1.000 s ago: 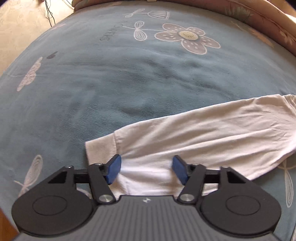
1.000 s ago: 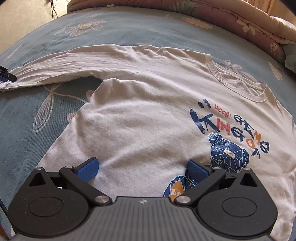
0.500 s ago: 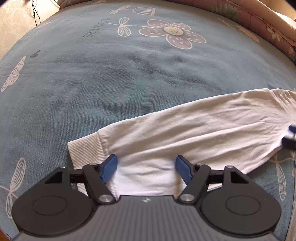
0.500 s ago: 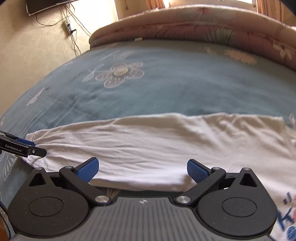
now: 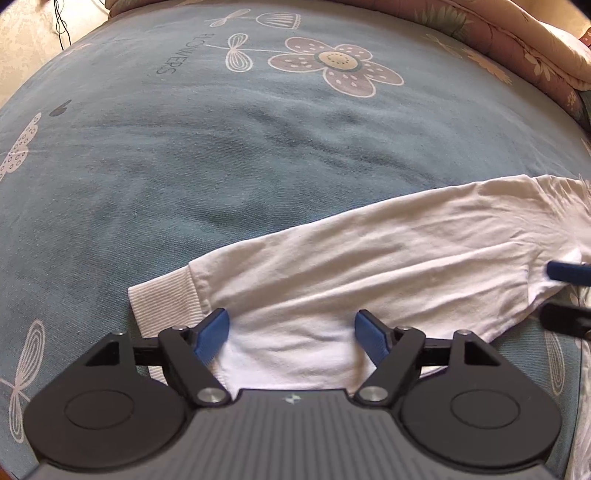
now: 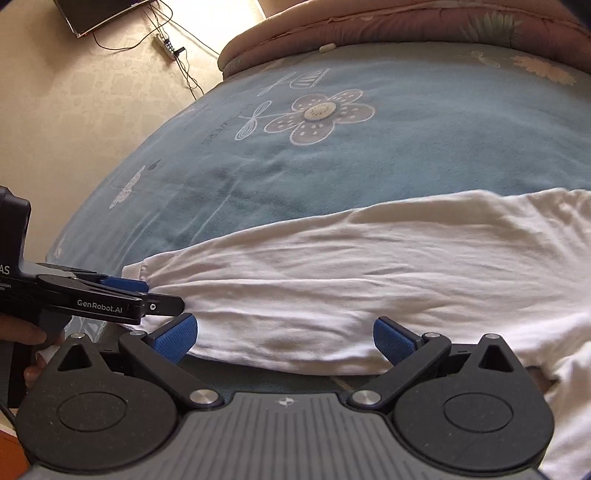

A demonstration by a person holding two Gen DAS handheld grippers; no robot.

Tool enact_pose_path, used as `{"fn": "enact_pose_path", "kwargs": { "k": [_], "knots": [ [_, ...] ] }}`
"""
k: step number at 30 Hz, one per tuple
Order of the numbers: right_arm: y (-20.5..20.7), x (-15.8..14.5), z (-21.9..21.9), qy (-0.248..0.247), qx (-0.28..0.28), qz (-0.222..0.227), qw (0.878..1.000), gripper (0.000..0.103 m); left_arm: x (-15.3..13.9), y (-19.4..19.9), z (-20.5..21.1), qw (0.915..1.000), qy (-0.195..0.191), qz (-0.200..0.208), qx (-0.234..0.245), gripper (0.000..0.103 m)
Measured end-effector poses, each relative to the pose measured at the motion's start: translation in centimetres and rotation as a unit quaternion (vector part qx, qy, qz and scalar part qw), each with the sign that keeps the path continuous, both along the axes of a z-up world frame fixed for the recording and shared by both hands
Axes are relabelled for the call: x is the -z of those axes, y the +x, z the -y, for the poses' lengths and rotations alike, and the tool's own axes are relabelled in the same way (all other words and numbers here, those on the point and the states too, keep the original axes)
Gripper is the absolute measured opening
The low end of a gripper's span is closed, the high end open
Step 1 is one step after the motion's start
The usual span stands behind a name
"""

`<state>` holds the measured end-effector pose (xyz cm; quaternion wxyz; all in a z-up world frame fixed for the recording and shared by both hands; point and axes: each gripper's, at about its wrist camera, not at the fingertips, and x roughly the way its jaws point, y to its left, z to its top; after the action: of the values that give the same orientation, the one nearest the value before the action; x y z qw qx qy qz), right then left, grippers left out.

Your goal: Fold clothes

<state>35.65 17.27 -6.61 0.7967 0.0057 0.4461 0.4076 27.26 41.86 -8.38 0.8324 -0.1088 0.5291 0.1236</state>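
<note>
A white long-sleeved shirt lies flat on the blue flower-print bedsheet (image 5: 258, 147). Its sleeve (image 5: 369, 258) runs from the ribbed cuff (image 5: 162, 299) up to the right. My left gripper (image 5: 291, 338) is open just past the cuff, with the sleeve's near edge between its blue fingers. My right gripper (image 6: 284, 336) is open too, at the near edge of the same sleeve (image 6: 369, 266), further toward the shoulder. In the right wrist view the left gripper (image 6: 147, 295) shows side-on at the cuff end. The right gripper (image 5: 554, 293) pokes in at the left wrist view's right edge.
A pink-brown quilt (image 5: 517, 44) is bunched along the far side of the bed (image 6: 406, 29). The bed's left edge drops to a beige floor (image 6: 74, 110) with a power strip (image 6: 168, 44) and cables. A hand (image 6: 22, 336) holds the left gripper.
The right gripper swung off the printed shirt body to the left and now faces the sleeve, close to the left gripper. The left gripper stayed open at the cuff, shifting only slightly.
</note>
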Motion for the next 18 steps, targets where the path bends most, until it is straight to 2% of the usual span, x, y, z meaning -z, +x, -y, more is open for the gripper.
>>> {"fn": "enact_pose_path", "kwargs": {
  "k": [3, 5, 9, 13, 16, 18],
  "knots": [
    [0.1, -1.4, 4.2, -0.027, 0.008, 0.051, 0.998, 0.103, -0.8, 0.3, 0.7, 0.9998, 0.016, -0.004, 0.004, 0.075],
    [0.3, -1.6, 8.0, -0.059, 0.027, 0.059, 0.996, 0.103, -2.0, 1.0, 1.6, 0.9997, 0.023, 0.002, 0.011, 0.075],
    [0.0, -1.2, 17.0, -0.141, 0.075, 0.043, 0.986, 0.103, -3.5, 3.1, 4.9, 0.9987, 0.016, 0.024, 0.041, 0.075],
    [-1.5, -0.6, 24.4, -0.21, 0.112, 0.026, 0.971, 0.103, -3.9, 5.9, 10.4, 0.9947, -0.005, 0.037, 0.096, 0.075],
    [-2.2, 0.8, 28.0, -0.238, 0.127, -0.005, 0.963, 0.103, -4.3, 7.8, 15.6, 0.9874, -0.022, 0.055, 0.147, 0.075],
    [-2.6, 2.0, 29.1, -0.24, 0.134, -0.033, 0.961, 0.103, -4.3, 8.5, 19.2, 0.9795, -0.022, 0.062, 0.19, 0.075]
  ]
}}
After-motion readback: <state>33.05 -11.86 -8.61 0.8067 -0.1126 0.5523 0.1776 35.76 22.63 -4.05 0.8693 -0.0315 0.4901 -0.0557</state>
